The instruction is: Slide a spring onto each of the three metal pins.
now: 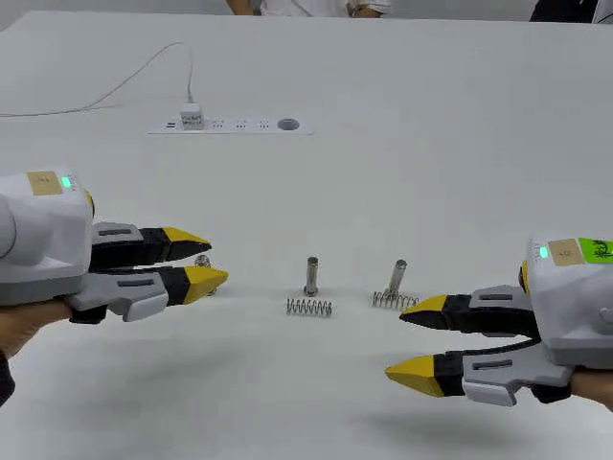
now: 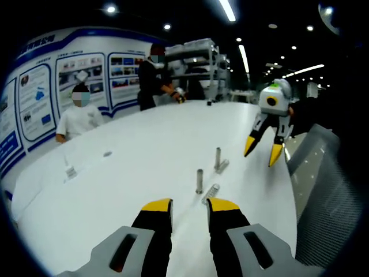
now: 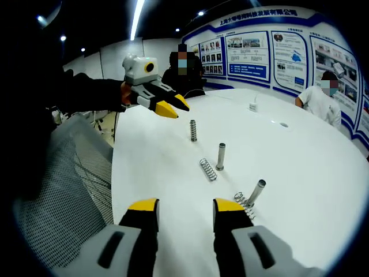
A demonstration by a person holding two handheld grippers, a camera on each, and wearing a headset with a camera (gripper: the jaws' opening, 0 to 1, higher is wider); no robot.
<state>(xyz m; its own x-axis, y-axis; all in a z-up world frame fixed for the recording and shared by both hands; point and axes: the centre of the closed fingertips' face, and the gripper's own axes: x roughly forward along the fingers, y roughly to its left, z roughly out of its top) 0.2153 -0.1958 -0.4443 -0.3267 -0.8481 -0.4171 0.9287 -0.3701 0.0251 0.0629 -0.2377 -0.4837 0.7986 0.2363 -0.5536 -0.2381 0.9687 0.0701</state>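
White table [image 1: 402, 144] spreads wide, with a power strip [image 1: 230, 125] and its white cable [image 1: 115, 88] at the far side; in the gripper views, blue-framed wall posters [image 3: 248, 55] and some people stand behind it.

Three metal pins are in a row between the two grippers. The left pin [image 3: 193, 130] stands upright and already has a spring wound around it; in the head view it is half hidden behind the tips of the left gripper [image 1: 215, 259]. The middle pin [image 1: 312, 275] stands upright and bare, its long axis vertical; a loose spring [image 1: 308, 307] lies flat just before its foot, with its long axis going left to right across the head view. The right pin [image 1: 397, 278] is tilted, its top leaning to the right; a second loose spring [image 1: 393, 300] lies flat at its foot, and I cannot tell if they touch.

The left gripper is above the table with its jaws a little apart, a narrow gap, and nothing is between them; its tips point toward the pins. The right gripper [image 1: 395, 343] is near the tilted pin, nearer to the person; its jaws are wider apart and also hold nothing; its tips point left.
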